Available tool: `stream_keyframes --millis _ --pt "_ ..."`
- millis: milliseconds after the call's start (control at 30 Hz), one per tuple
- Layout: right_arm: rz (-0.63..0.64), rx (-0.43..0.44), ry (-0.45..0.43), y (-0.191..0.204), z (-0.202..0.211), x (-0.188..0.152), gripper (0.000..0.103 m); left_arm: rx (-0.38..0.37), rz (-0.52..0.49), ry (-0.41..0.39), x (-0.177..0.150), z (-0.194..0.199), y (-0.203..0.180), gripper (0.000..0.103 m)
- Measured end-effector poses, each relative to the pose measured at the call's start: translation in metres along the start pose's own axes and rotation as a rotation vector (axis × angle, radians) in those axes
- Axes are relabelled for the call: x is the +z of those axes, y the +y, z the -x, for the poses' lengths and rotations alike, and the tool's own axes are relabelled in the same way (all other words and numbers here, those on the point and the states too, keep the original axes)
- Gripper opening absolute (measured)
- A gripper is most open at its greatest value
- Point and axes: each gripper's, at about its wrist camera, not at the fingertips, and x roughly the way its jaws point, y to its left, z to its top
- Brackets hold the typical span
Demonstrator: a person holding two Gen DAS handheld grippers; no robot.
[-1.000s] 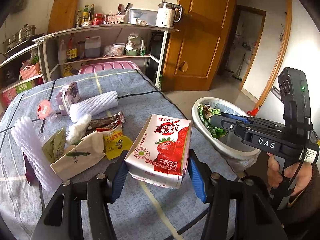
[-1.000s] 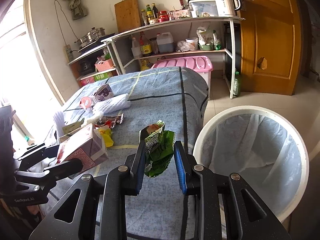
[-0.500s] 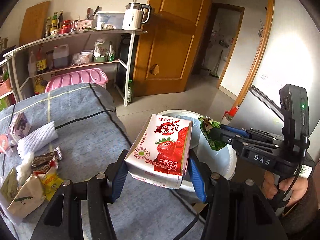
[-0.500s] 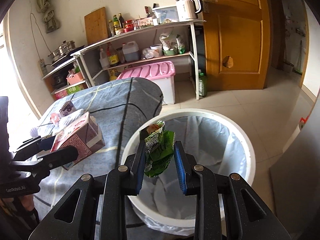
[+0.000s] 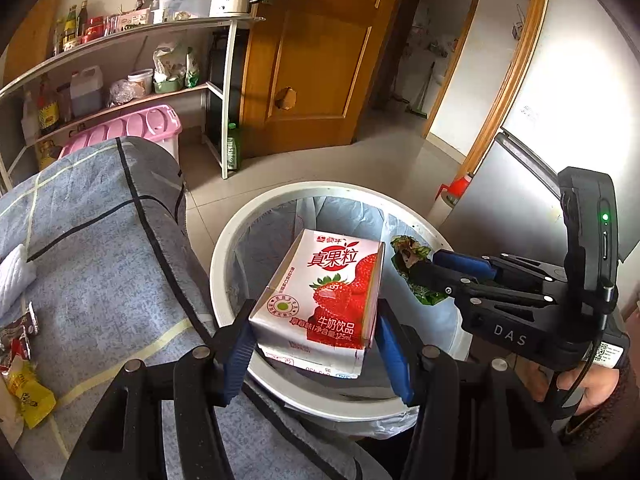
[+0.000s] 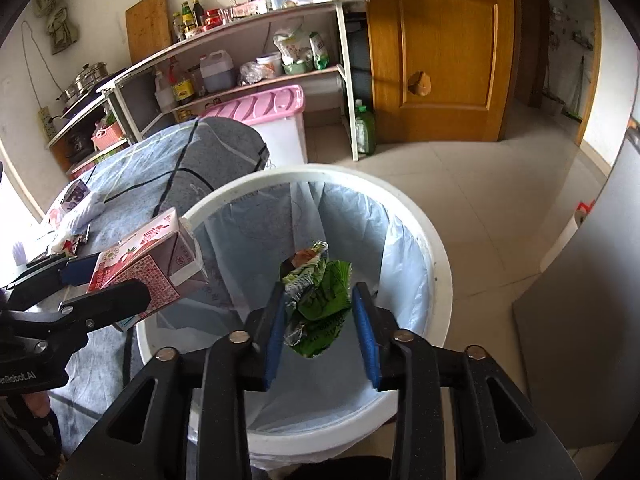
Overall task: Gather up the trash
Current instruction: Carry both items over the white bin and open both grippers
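A strawberry milk carton (image 5: 328, 292) (image 6: 152, 264) is clamped in my left gripper (image 5: 316, 320) (image 6: 104, 284), which is shut on it and holds it over the near rim of the white lined trash bin (image 5: 224, 248) (image 6: 440, 280). To the right, my right gripper (image 6: 318, 312) (image 5: 436, 264) hangs over the bin's mouth. Its jaws are opening, and a crumpled green snack wrapper (image 6: 316, 304) (image 5: 408, 248) sits loosely between the blue pads. The bin's liner looks empty inside.
The blue-grey clothed table (image 5: 100, 240) stands left of the bin with a yellow wrapper (image 5: 24, 392) and white foam net (image 5: 12, 276) on it. Behind are a pink storage box (image 5: 132, 132), a shelf, a wooden door. A grey cabinet (image 5: 520, 200) flanks the bin's right.
Both grippers swung from over the table to above the bin. The right jaws have spread apart around the green wrapper. The carton stays clamped in the left gripper.
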Motion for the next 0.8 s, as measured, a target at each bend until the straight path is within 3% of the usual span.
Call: stream_keyframes --millis 67,133,433,800 --pt "-0.007 -0.003 0.007 -0.004 -0.003 -0.001 0.054 0.0 0.01 0.01 0.0 -0.004 0.003 0.057" --pt "-0.015 -0.014 0.006 -0.008 -0.003 -0.002 0.058 0.007 0.015 0.014 0.0 -0.005 0.004 0.057" --pt "-0.034 -0.008 -0.025 -0.003 0.011 -0.005 0.058 0.03 0.018 -0.014 -0.005 0.013 0.008 0.058" --pt "-0.014 0.053 -0.086 0.034 0.034 -0.008 0.058 0.102 0.058 -0.098 -0.026 0.073 0.033 0.059"
